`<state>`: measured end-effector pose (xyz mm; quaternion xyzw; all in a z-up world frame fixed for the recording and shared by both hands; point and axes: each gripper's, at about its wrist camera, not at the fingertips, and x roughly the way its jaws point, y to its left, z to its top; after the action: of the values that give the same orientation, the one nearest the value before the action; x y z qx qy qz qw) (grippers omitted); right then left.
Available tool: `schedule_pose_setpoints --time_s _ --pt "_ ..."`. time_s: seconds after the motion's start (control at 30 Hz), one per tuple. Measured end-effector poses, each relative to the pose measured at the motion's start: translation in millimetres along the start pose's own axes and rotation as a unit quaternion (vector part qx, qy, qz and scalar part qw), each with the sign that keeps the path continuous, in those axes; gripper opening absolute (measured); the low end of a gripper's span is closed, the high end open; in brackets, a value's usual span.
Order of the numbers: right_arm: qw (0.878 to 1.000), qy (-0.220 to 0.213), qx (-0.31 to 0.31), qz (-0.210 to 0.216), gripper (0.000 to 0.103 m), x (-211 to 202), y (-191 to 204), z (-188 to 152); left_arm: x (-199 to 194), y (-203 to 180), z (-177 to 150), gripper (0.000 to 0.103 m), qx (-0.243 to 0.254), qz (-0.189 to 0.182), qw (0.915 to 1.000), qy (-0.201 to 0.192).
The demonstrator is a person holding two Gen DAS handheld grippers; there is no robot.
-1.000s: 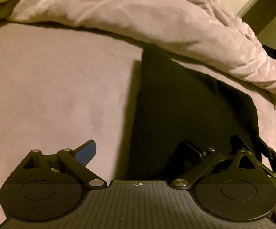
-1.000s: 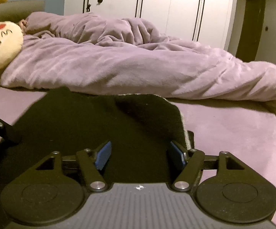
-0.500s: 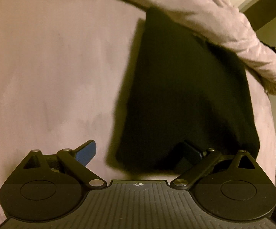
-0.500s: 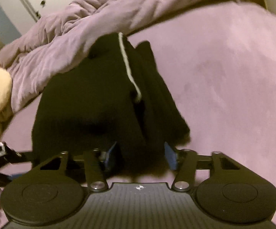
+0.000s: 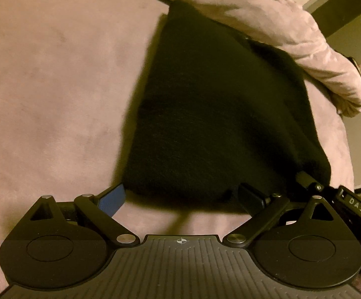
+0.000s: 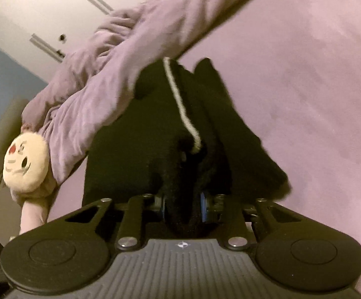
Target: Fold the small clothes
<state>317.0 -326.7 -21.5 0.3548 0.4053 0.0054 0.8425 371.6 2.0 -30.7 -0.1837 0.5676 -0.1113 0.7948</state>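
While the black garment (image 5: 220, 114) lies spread on the mauve bed cover (image 5: 55, 87), we hold both tools low over its near edge. Our left gripper (image 5: 181, 198) points forward and down across the cloth with its fingers spread wide: the blue-padded finger (image 5: 113, 199) sits just off the garment's left corner, over the bare cover, and the dark one (image 5: 251, 198) rests at the cloth's near hem. Nothing is pinched between them; the hem runs across the gap just ahead of the tips. At the right edge of that view, part of the other tool (image 5: 355, 204) shows, touching the garment's near right corner.

Our right gripper (image 6: 184, 205) is tilted hard, so the room leans in its view. Its fingers have closed on a thick bunch of the black garment (image 6: 135, 154), which rises up between the blue pads (image 6: 203, 208) and fills the gap. A white stripe (image 6: 180, 104) runs along the garment toward the pinched fold. Behind the cloth a rumpled lilac duvet (image 6: 120, 57) is heaped along the bed, with a round cream plush face (image 6: 25, 164) at its end, near white wardrobe doors (image 6: 43, 5).
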Motion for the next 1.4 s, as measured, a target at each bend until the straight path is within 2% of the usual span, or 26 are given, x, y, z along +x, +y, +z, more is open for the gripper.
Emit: schedule_pose_setpoints --time_s 0.03,0.13,0.2,0.27,0.33,0.4,0.5,0.57,0.73,0.83,0.87,0.9,0.97,1.03,1.1,1.2,1.23,1.27,1.33,1.4 --pt "1.0 -0.001 -0.005 0.005 0.028 0.5 1.3 1.0 0.0 0.2 -0.5 0.099 0.001 0.0 1.0 0.002" --pt "0.999 -0.002 0.013 0.029 0.043 3.8 -3.2 13.2 -2.4 1.7 -1.0 0.099 0.001 -0.002 1.0 0.003" --pt "0.998 0.001 0.039 0.052 0.06 7.5 -10.5 22.6 -4.1 1.5 0.1 0.099 0.002 -0.003 1.0 0.001" --pt "0.993 0.006 0.083 0.089 0.067 13.4 -22.3 32.6 -4.7 0.1 1.4 0.099 0.0 -0.003 1.0 0.0" --pt "0.984 0.007 0.135 0.118 0.069 19.6 -34.8 40.4 -5.8 -0.1 3.0 0.099 -0.006 -0.003 1.0 0.0" --pt "0.978 0.002 0.156 0.138 0.074 24.1 -41.4 48.7 -7.1 -0.2 4.7 0.099 -0.008 -0.003 1.0 -0.004" --pt "0.976 0.015 0.153 0.157 0.074 39.8 -38.7 65.2 -12.2 -1.1 9.1 0.099 -0.002 -0.001 0.9997 -0.022" --pt "0.978 0.029 0.14 0.154 0.074 55.2 -33.5 76.0 -14.0 -2.3 13.6 0.099 0.003 0.004 0.9995 -0.031" --pt "0.985 0.043 0.087 0.145 0.065 81.5 -17.0 102.7 -11.8 -2.6 28.5 0.099 0.002 0.01 0.9989 -0.046" --pt "0.989 0.05 0.048 0.129 0.059 95.0 -1.6 114.1 -10.3 -6.6 38.3 0.099 0.012 0.017 0.9979 -0.062" --pt "0.991 0.057 0.03 0.115 0.047 101.1 4.3 116.9 -9.9 -8.4 41.5 0.099 0.015 0.019 0.9974 -0.067" --pt "0.993 0.067 0.01 0.095 0.031 106.4 9.5 119.0 -9.4 -9.5 46.0 0.099 0.019 0.019 0.997 -0.072" --pt "0.995 0.074 -0.046 0.052 0.023 114.1 22.9 120.9 -7.7 -12.4 53.0 0.099 0.02 0.021 0.9964 -0.08" --pt "0.991 0.061 -0.118 0.019 0.021 110.4 40.3 120.0 -6.3 -15.9 59.4 0.099 0.02 0.023 0.9954 -0.091" --pt "0.981 0.026 -0.19 -0.001 0.02 95.9 61.0 117.5 -6.2 -21.5 66.3 0.099 0.028 0.025 0.9938 -0.105" --pt "0.967 -0.049 -0.247 -0.026 0.02 66.6 80.0 114.2 -3.0 -29.3 76.7 0.099 0.035 0.029 0.9918 -0.119" --pt "0.962 -0.067 -0.263 -0.04 0.02 62.8 82.5 111.8 0.1 -30.5 79.4 0.099 0.034 0.03 0.9916 -0.121" --pt "0.95 -0.087 -0.292 -0.067 0.02 60.1 85.1 105.5 5.9 -31.3 82.1 0.099 0.032 0.032 0.9918 -0.12" --pt "0.927 -0.089 -0.343 -0.126 0.021 71.5 80.3 90.9 21.5 -31.4 87.6 0.099 0.023 0.041 0.9937 -0.102" --pt "0.922 -0.053 -0.352 -0.153 0.025 95.9 62.4 81.2 40.5 -27.8 90.5 0.1 0.015 0.047 0.9962 -0.072"
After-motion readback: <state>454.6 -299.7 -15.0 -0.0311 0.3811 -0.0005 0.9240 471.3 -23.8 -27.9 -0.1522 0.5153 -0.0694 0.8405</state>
